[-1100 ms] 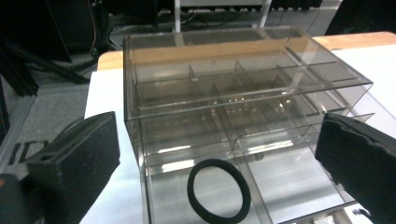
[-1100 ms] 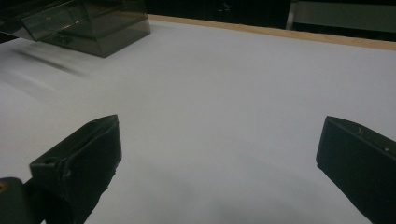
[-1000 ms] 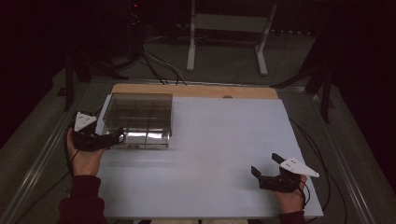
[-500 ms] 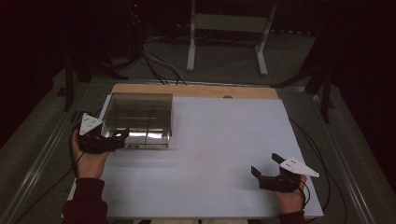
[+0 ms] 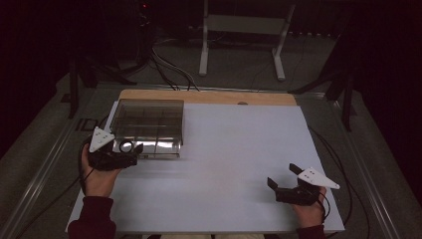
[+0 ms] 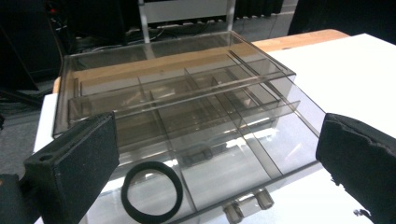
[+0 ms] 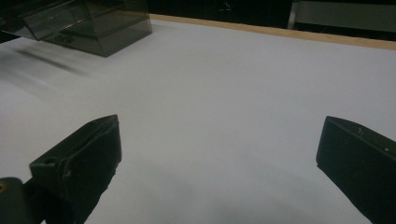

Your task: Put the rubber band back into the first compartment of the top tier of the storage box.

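The clear organizer box (image 5: 148,127) sat at upper left of the high view, on the white tabletop (image 5: 234,164), rear edge near the wooden strip (image 5: 209,96). A black ring (image 6: 152,191) lay in a front compartment, lower left in the left gripper view.

Handling (judged): box is thin hard plastic w/ internal dividers, so light, stiff, slick and likely to slide if pushed, crack-prone if squeezed hard. Best hold pt. looked like the small front tab (image 6: 247,205) or the side walls, not the dividers. Ring appeared soft and light; pinch across its band.

Left gripper (image 5: 130,151) was at the box's front-left corner, fingers (image 6: 77,165) spread wide, ring between them, nothing pinched. Right gripper (image 5: 282,177) hovered at lower right of the high view, fingers (image 7: 81,156) spread, holding nothing, well apart from the box.

Room: wide bare tabletop to the right of the box and toward the frame bottom. Left tabletop edge ran just beside the box, so little margin there.
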